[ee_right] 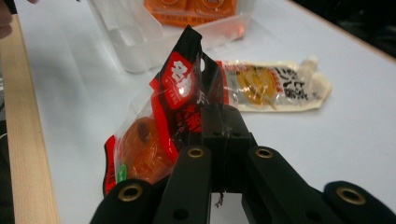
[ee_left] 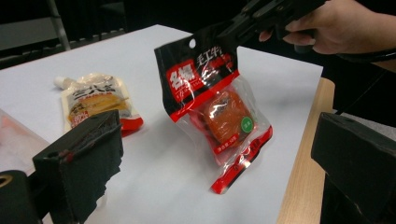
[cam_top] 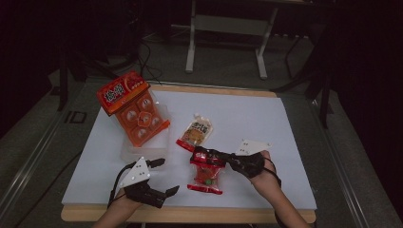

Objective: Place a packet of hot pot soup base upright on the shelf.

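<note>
A red-and-black snack pack [cam_top: 206,173] with an orange piece behind its clear window hangs tilted from my right gripper [cam_top: 203,155], which is shut on the pack's black top edge. The pack's lower red edge [ee_left: 233,172] looks to be touching the white sheet. In the right gripper view the jaws [ee_right: 224,122] pinch the pack [ee_right: 154,140] together. My left gripper [cam_top: 165,177] rests near the table's front edge, left of the pack, open with nothing between its jaws. The left gripper view looks past those jaws [ee_left: 217,154] to the pack [ee_left: 219,112] and the right gripper [ee_left: 261,14].
A pale sauce pouch [cam_top: 196,132] lies flat on the white sheet behind the pack. At the back left an orange boxed package [cam_top: 135,107] leans in a clear plastic tray [cam_top: 142,151]. The wooden table edge [cam_top: 190,214] runs along the front.
</note>
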The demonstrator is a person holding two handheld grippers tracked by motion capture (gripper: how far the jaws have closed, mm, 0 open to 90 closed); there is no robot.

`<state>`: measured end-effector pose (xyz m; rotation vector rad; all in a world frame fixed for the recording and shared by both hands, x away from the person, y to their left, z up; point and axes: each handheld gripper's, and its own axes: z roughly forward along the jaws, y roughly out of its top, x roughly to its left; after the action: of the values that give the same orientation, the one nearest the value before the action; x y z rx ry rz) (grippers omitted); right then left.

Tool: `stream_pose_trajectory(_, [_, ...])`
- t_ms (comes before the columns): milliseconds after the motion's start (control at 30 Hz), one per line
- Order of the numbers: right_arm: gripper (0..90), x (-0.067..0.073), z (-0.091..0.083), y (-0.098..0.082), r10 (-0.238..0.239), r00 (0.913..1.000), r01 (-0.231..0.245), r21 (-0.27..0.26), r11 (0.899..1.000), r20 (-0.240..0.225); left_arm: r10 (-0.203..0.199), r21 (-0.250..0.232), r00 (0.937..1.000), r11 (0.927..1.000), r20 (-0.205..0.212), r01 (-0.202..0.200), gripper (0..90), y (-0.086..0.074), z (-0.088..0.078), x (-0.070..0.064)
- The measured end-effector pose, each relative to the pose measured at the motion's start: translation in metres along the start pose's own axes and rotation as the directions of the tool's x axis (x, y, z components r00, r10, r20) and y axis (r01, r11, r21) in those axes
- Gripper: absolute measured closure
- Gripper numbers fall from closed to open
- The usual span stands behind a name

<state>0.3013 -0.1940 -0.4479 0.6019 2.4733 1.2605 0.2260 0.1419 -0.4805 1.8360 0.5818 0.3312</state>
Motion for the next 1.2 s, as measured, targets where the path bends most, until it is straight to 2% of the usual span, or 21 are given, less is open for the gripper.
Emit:
stream_pose_trajectory(300, [90.0,0.017,-0.011,0.007,-0.068,0.9977,0.068,-0.027,0.997,-0.003,0.012,0.011,0.9998,0.9999,0.015,-0.012,4.2,0.001,0.004,-0.002])
stream_pose_trajectory(400, [90.0,0.020,-0.013,0.008,-0.079,0.9969,0.078,-0.032,0.996,-0.009,0.017,0.008,0.9998,0.9998,0.004,-0.017,9.1,0.003,0.004,-0.002])
stream_pose_trajectory(467, [90.0,0.023,-0.015,0.009,-0.086,0.9961,0.086,-0.039,0.996,-0.016,0.011,0.002,0.9997,0.9999,0.021,-0.011,10.1,0.004,0.005,-0.001])
stream_pose_trajectory(600, [90.0,0.027,-0.019,0.011,-0.101,0.9944,0.100,-0.052,0.994,-0.030,0.006,-0.004,0.9998,1.0000,0.020,-0.006,14.4,0.007,0.008,0.003])
stream_pose_trajectory(1000, [90.0,0.035,-0.026,0.009,-0.115,0.9928,0.112,-0.070,0.991,-0.033,-0.008,0.021,0.9986,0.9998,0.052,0.007,25.6,0.015,0.025,0.010])
stream_pose_trajectory(1100, [90.0,0.036,-0.027,0.008,-0.118,0.9925,0.115,-0.072,0.991,-0.034,-0.028,0.028,0.9977,0.9993,0.062,0.027,25.9,0.016,0.031,0.013])
stream_pose_trajectory(1200, [90.0,0.036,-0.029,0.008,-0.120,0.9922,0.116,-0.078,0.990,-0.037,-0.022,0.035,0.9973,0.9992,0.071,0.020,26.7,0.016,0.035,0.013])
